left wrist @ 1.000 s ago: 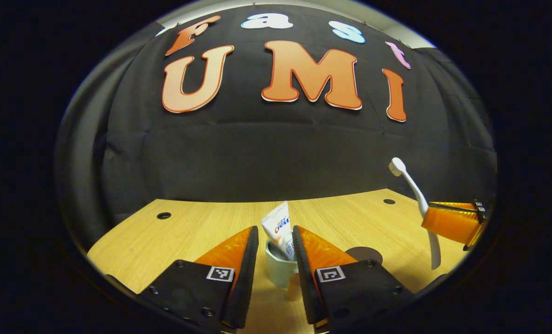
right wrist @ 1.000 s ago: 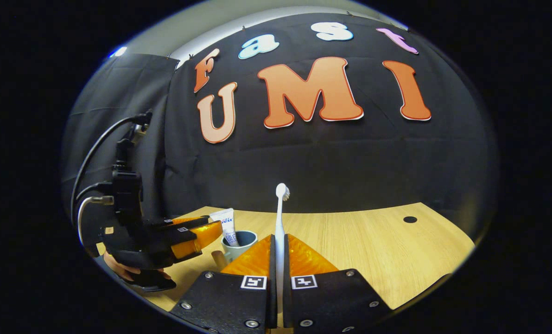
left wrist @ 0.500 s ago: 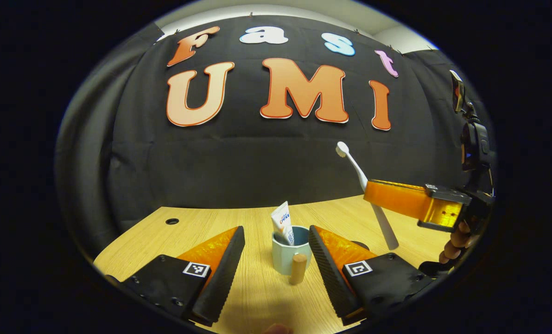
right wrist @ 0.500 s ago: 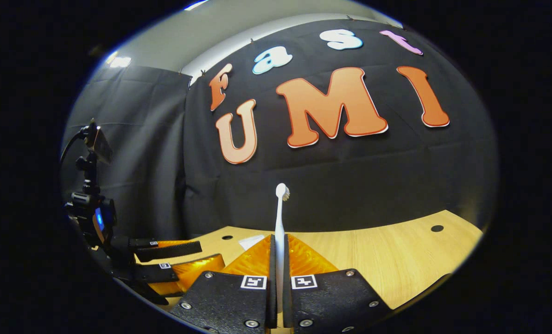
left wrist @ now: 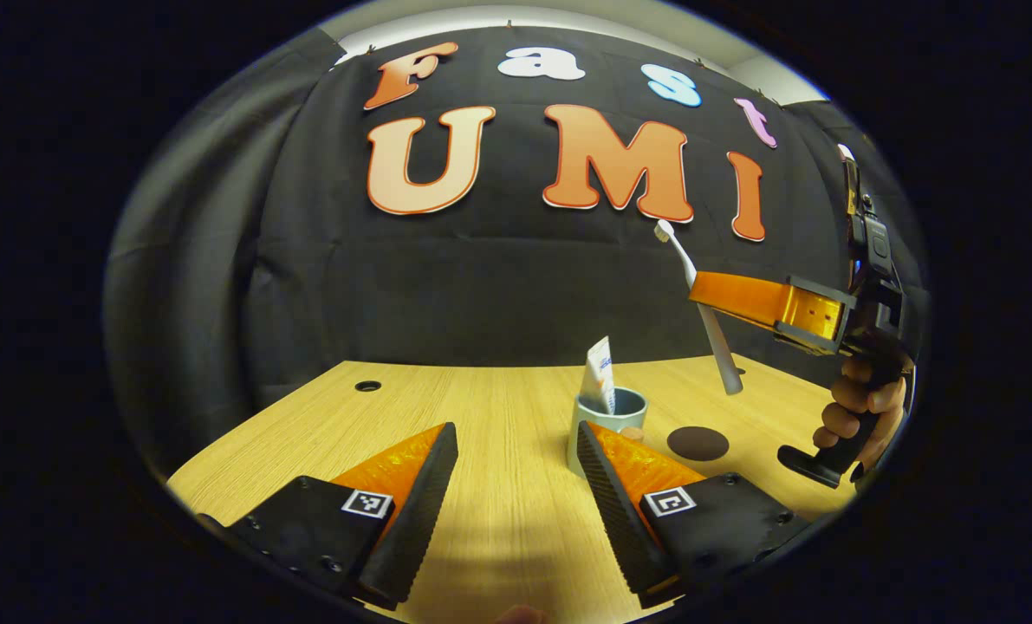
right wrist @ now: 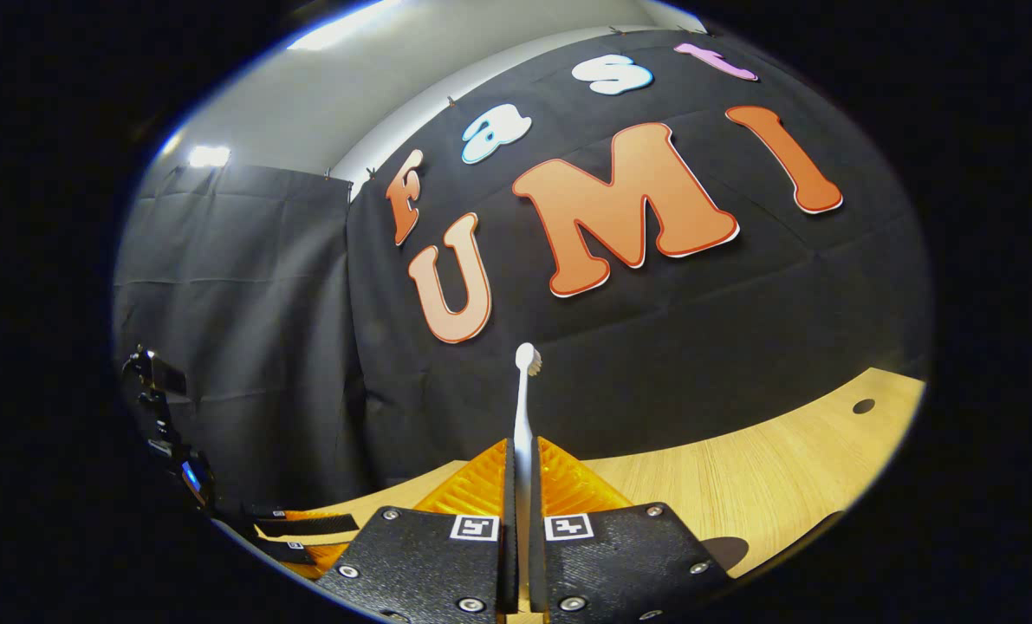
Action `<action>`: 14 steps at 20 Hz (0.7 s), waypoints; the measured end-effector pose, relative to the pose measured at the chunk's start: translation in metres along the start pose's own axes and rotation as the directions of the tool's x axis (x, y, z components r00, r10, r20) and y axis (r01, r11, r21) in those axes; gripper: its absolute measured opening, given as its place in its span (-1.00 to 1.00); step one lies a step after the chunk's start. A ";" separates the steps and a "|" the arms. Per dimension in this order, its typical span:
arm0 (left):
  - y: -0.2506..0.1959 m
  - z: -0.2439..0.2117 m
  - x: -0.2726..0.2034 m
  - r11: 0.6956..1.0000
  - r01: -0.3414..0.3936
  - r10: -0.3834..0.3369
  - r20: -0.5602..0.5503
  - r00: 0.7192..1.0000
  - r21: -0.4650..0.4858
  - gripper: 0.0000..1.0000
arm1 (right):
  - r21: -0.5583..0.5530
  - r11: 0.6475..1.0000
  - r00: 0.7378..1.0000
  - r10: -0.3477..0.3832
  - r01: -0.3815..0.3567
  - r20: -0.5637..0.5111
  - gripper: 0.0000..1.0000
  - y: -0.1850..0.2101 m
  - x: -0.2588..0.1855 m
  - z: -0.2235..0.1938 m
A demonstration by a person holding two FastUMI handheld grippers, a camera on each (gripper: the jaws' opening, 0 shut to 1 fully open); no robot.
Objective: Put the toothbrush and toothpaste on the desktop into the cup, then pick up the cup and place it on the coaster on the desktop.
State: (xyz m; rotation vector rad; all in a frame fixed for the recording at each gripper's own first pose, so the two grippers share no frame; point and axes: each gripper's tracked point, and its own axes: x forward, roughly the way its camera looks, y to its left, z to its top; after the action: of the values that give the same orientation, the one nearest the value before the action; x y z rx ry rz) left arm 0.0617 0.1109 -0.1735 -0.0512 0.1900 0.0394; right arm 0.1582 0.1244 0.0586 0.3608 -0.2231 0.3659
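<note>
A pale blue cup (left wrist: 608, 414) stands on the wooden desktop (left wrist: 481, 416) with the white toothpaste tube (left wrist: 600, 373) upright inside it. Right of the cup lies the dark round coaster (left wrist: 697, 443). My left gripper (left wrist: 516, 433) is open and low over the desk; the cup sits just beyond its right finger. My right gripper (right wrist: 522, 446) is shut on the white toothbrush (right wrist: 522, 407), bristles up. In the left gripper view that toothbrush (left wrist: 708, 329) hangs tilted above and right of the cup, its lower end over the desk near the coaster.
A hand (left wrist: 858, 407) holds the right gripper's grip at the right edge of the desk. Small round holes (left wrist: 367, 386) (right wrist: 863, 406) mark the desktop near the back. The left gripper's fingers (right wrist: 308, 524) lie low at the left in the right gripper view.
My left gripper opened wider and drew back from the cup, leaving the toothpaste in it. My right gripper lifted the toothbrush higher and tilted, coming closer above the cup.
</note>
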 end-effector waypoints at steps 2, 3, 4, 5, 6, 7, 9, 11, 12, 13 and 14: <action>0.010 -0.007 -0.003 1.000 -0.016 0.016 -0.009 1.000 -0.013 0.80 | 0.016 1.000 1.000 -0.014 0.014 0.020 -0.90 -0.004 0.015 -0.004; 0.013 -0.013 -0.002 1.000 -0.019 0.019 -0.012 1.000 -0.021 0.81 | 0.024 0.999 0.999 -0.025 0.024 0.022 -0.89 -0.008 0.022 -0.010; 0.014 -0.018 -0.001 0.999 -0.014 0.013 -0.017 1.000 -0.034 0.80 | 0.031 0.999 0.999 -0.033 0.033 0.011 -0.90 -0.011 0.027 -0.019; 0.014 -0.024 0.001 0.999 -0.011 0.010 -0.030 0.999 -0.044 0.80 | 0.037 0.998 0.999 -0.042 0.042 -0.002 -0.90 -0.013 0.032 -0.029; 0.017 -0.030 0.003 0.998 -0.010 0.008 -0.038 0.999 -0.055 0.80 | 0.040 0.998 0.999 -0.051 0.051 -0.009 -0.90 -0.016 0.036 -0.035; 0.019 -0.033 0.004 0.998 -0.011 0.008 -0.044 0.999 -0.063 0.80 | 0.039 0.998 0.999 -0.053 0.054 -0.006 -0.90 -0.017 0.041 -0.039; 0.025 -0.040 0.006 0.998 -0.020 0.017 -0.054 0.998 -0.066 0.80 | 0.027 0.998 0.998 -0.060 0.059 0.020 -0.90 -0.018 0.052 -0.039; 0.026 -0.043 0.006 0.998 -0.021 0.017 -0.059 0.998 -0.067 0.76 | 0.000 0.998 0.997 -0.064 0.064 0.034 -0.90 -0.018 0.062 -0.040; 0.025 -0.043 0.007 0.997 -0.017 0.013 -0.060 0.998 -0.070 0.76 | -0.014 0.998 0.997 -0.064 0.065 0.035 -0.90 -0.019 0.066 -0.045; 0.024 -0.043 0.007 0.997 -0.014 0.010 -0.061 0.998 -0.073 0.76 | -0.028 0.998 0.998 -0.062 0.063 0.031 -0.90 -0.018 0.069 -0.048; 0.023 -0.043 0.007 0.997 -0.011 0.006 -0.061 0.998 -0.077 0.76 | -0.037 0.997 0.998 -0.061 0.062 0.028 -0.90 -0.019 0.072 -0.052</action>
State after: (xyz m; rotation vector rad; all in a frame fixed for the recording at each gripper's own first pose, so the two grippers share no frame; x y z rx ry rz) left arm 0.0594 0.1317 -0.2179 -0.1286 0.2490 0.0537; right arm 0.2384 0.1497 0.0256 0.3343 -0.2444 0.2960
